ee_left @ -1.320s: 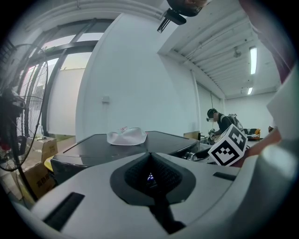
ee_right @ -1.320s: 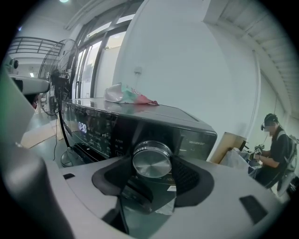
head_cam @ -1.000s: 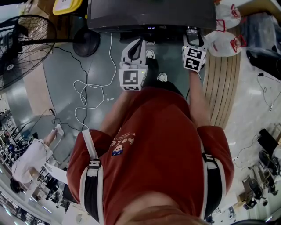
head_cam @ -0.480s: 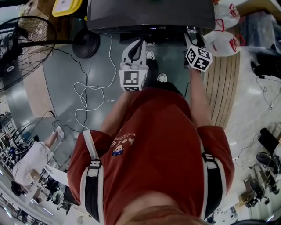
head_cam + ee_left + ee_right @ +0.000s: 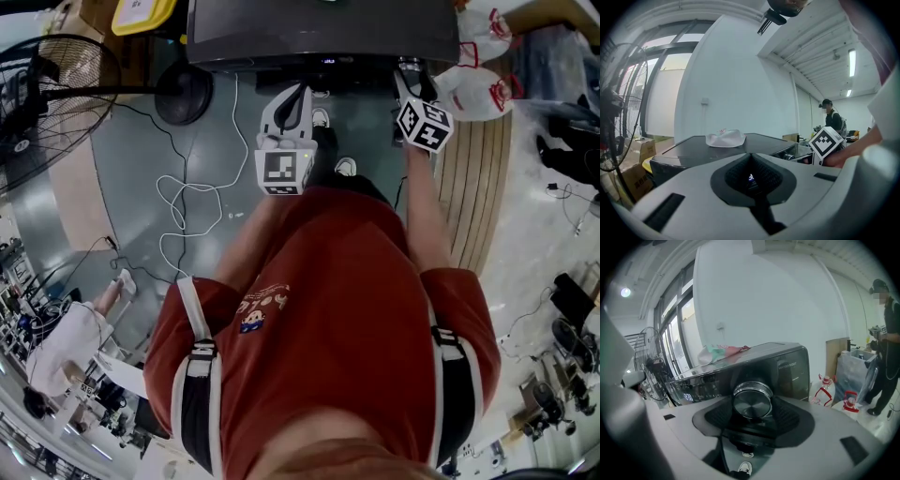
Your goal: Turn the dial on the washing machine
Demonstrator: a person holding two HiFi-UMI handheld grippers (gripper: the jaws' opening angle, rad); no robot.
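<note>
The dark washing machine (image 5: 319, 28) stands in front of me, at the top of the head view. Its round chrome dial (image 5: 752, 399) sits on the front panel, between the black pads of my right gripper (image 5: 754, 417), which is shut on it. In the head view the right gripper (image 5: 410, 80) reaches the machine's front right corner and hides the dial. My left gripper (image 5: 292, 101) hangs in front of the machine, away from it, jaws together and empty. In the left gripper view the left gripper (image 5: 751, 179) looks across the machine's lid (image 5: 693, 150).
A standing fan (image 5: 47, 84) is on the floor to the left, with white cables (image 5: 187, 202) beside it. White jugs with red caps (image 5: 478, 89) and a slatted wooden platform (image 5: 478, 178) lie to the right. A white cloth (image 5: 725, 137) rests on the lid. A person (image 5: 886, 343) stands far right.
The right gripper has rolled on the dial: its marker cube went from square-on to tilted like a diamond. It has held still since half a second ago. The left gripper has not moved.
</note>
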